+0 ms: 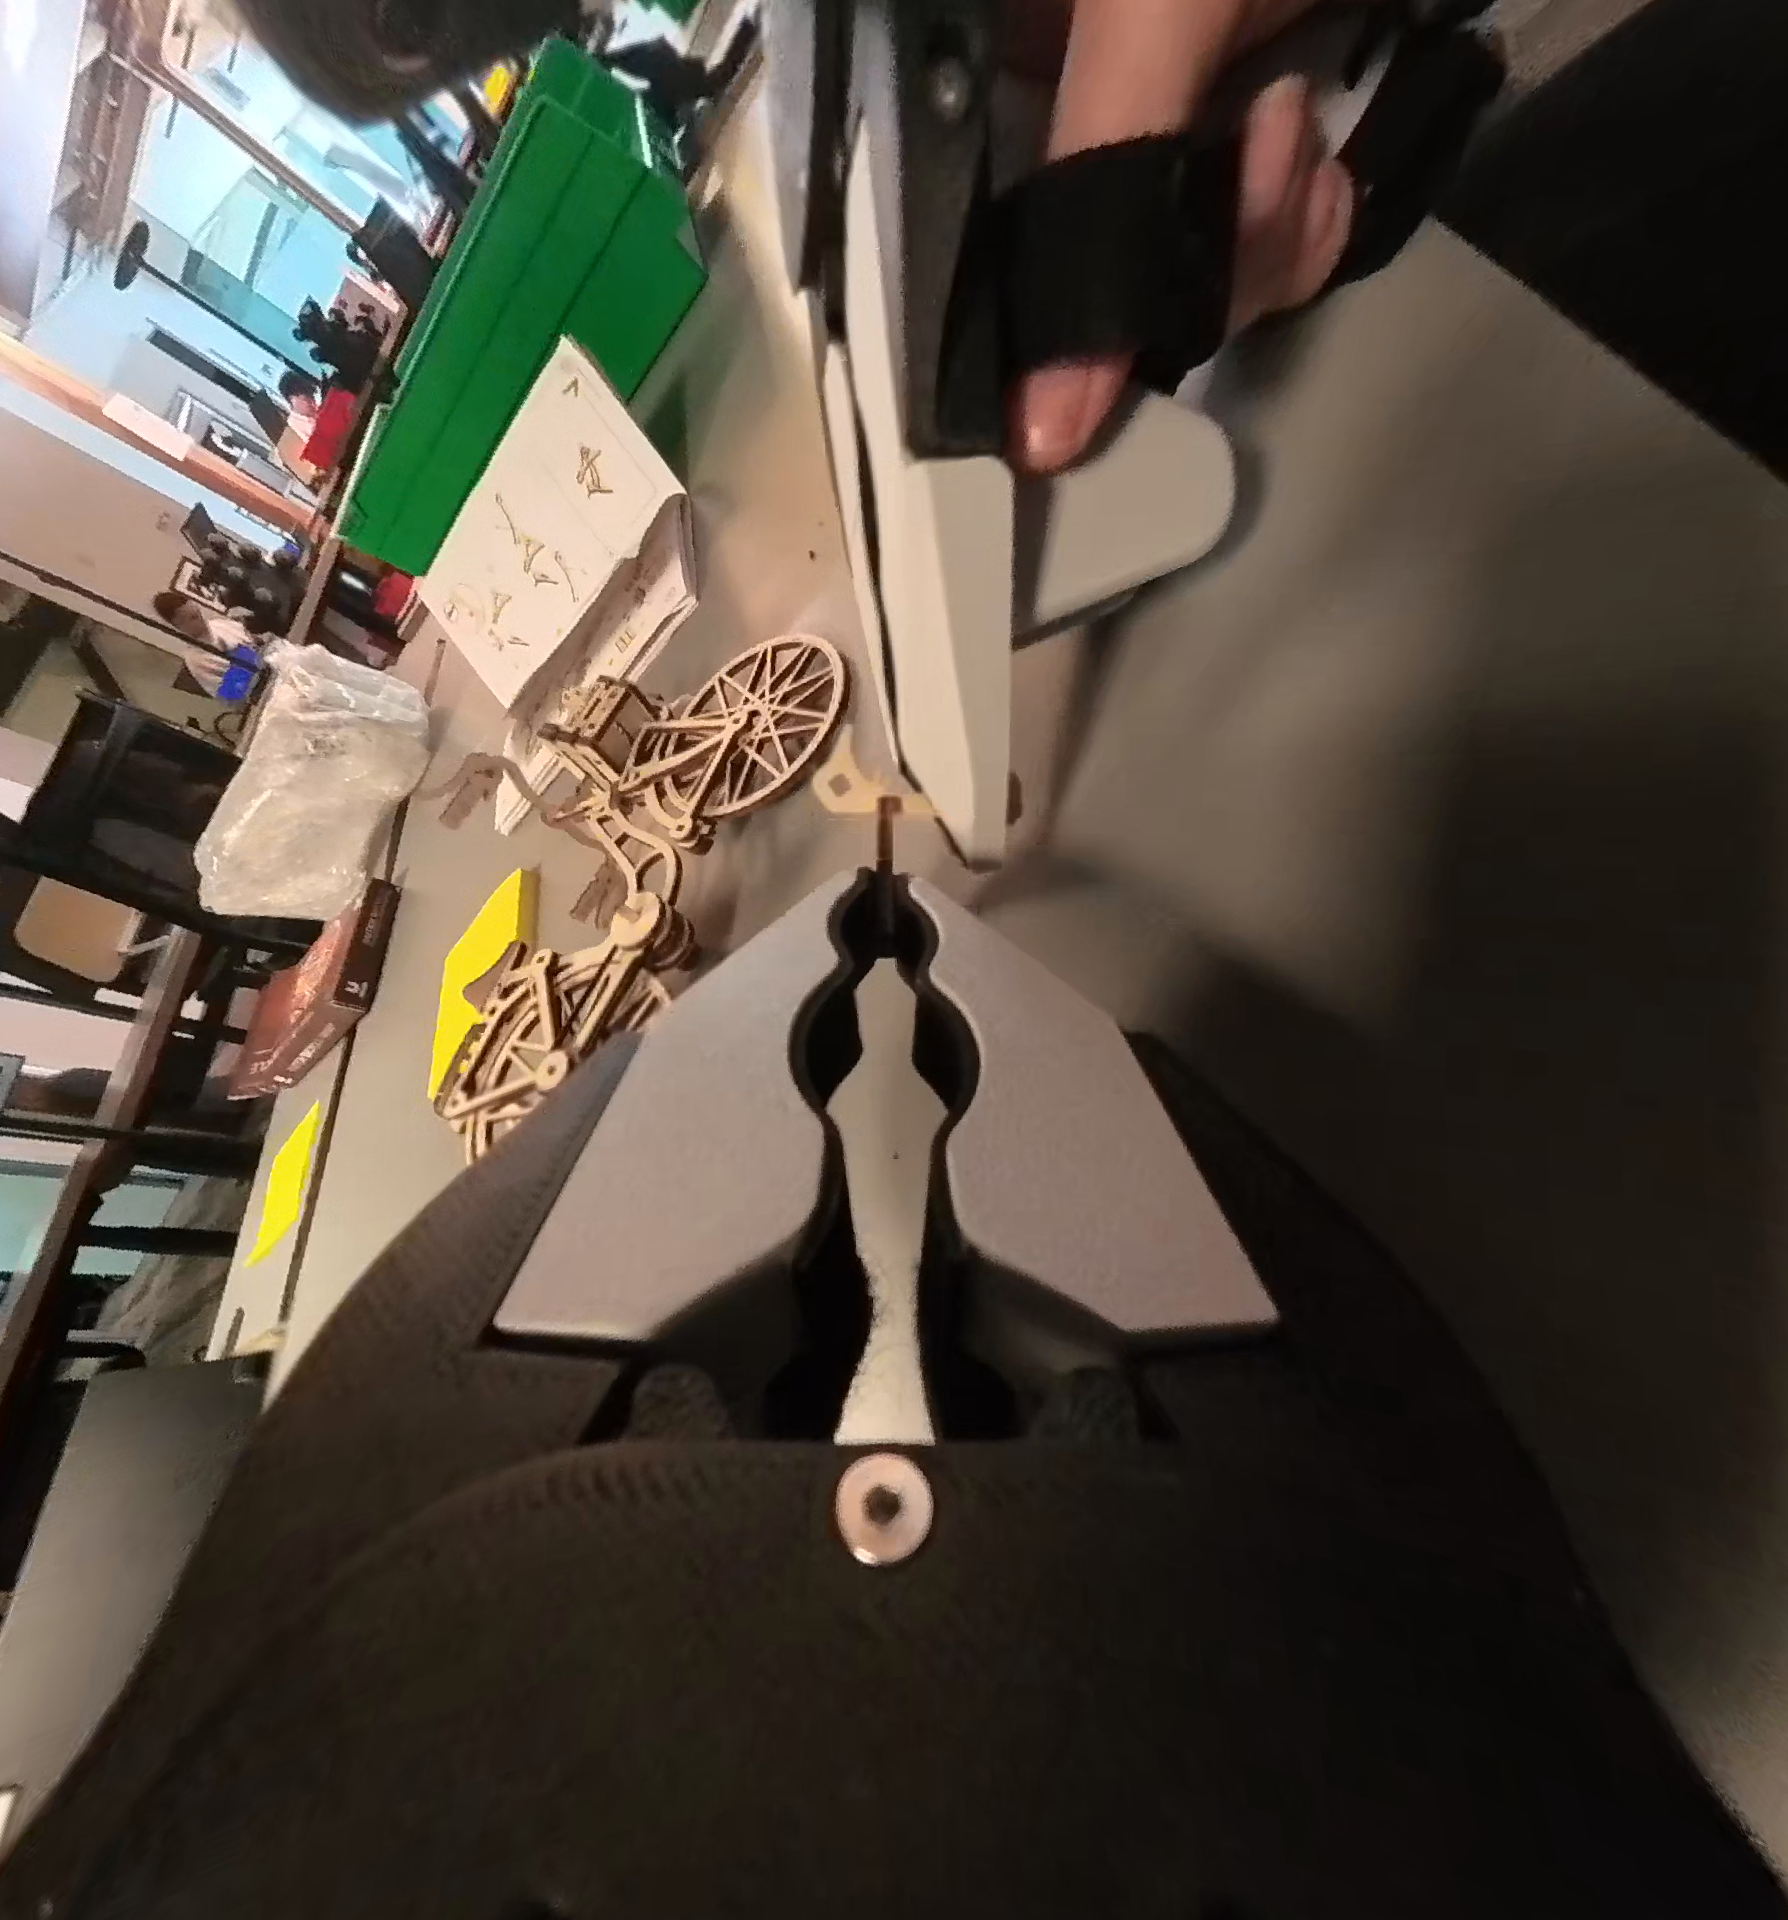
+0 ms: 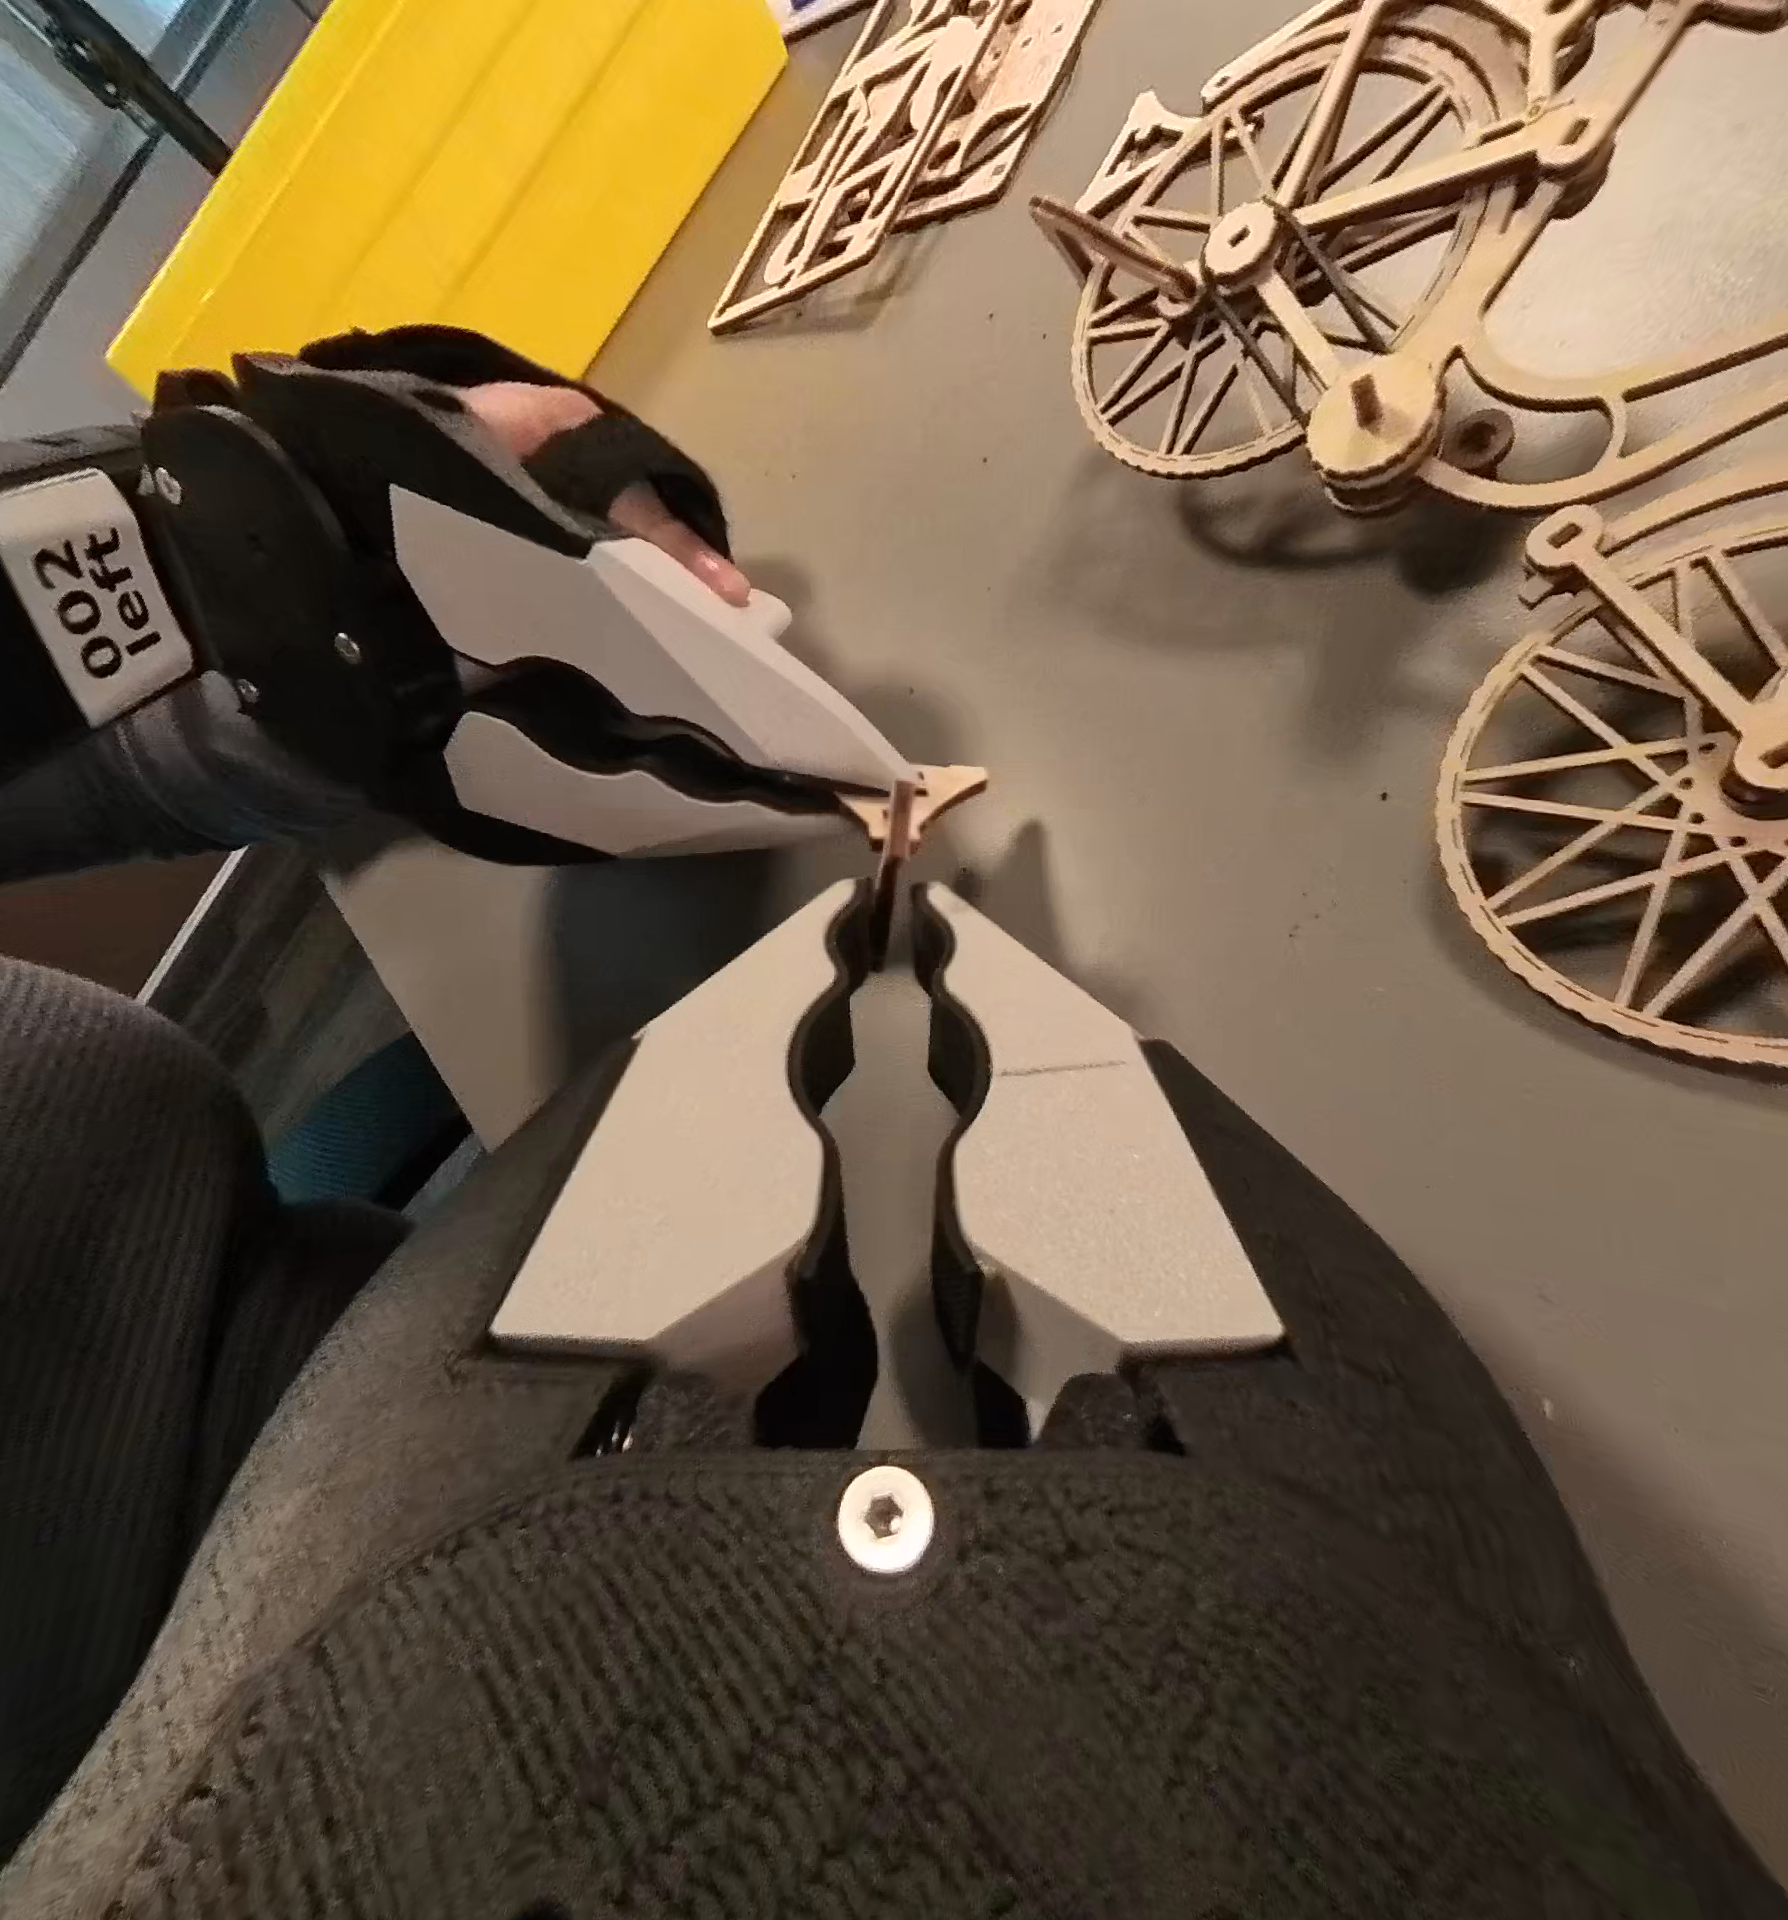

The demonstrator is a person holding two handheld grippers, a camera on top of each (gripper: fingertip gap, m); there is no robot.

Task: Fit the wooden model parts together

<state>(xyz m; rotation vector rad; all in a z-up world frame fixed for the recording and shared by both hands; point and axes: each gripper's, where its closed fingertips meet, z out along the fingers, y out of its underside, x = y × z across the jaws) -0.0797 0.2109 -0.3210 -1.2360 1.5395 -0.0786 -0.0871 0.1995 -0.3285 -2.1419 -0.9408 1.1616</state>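
My left gripper (image 1: 885, 883) is shut on a small flat wooden part, which shows edge-on as a dark strip (image 1: 885, 847) in its own view. In the right wrist view the left gripper (image 2: 874, 816) comes in from the left, and its part (image 2: 947, 781) looks like a pale pointed plate. My right gripper (image 2: 890, 899) is shut on a second thin part (image 2: 895, 842), seen edge-on. In the left wrist view the right gripper (image 1: 963, 842) holds it flat (image 1: 848, 795). The two parts cross at right angles and touch, held above the grey table (image 2: 1129, 727).
A wooden bicycle model (image 2: 1441, 364) (image 1: 661, 769) lies on the table just beyond the grippers. A wooden part sheet (image 2: 900, 135) and a yellow sheet (image 2: 454, 177) lie farther back. An instruction booklet (image 1: 547, 540), green bins (image 1: 537, 312), a plastic bag (image 1: 308, 790) and a brown box (image 1: 308, 1008) stand around. Left and right tips are no more than a few centimetres apart.
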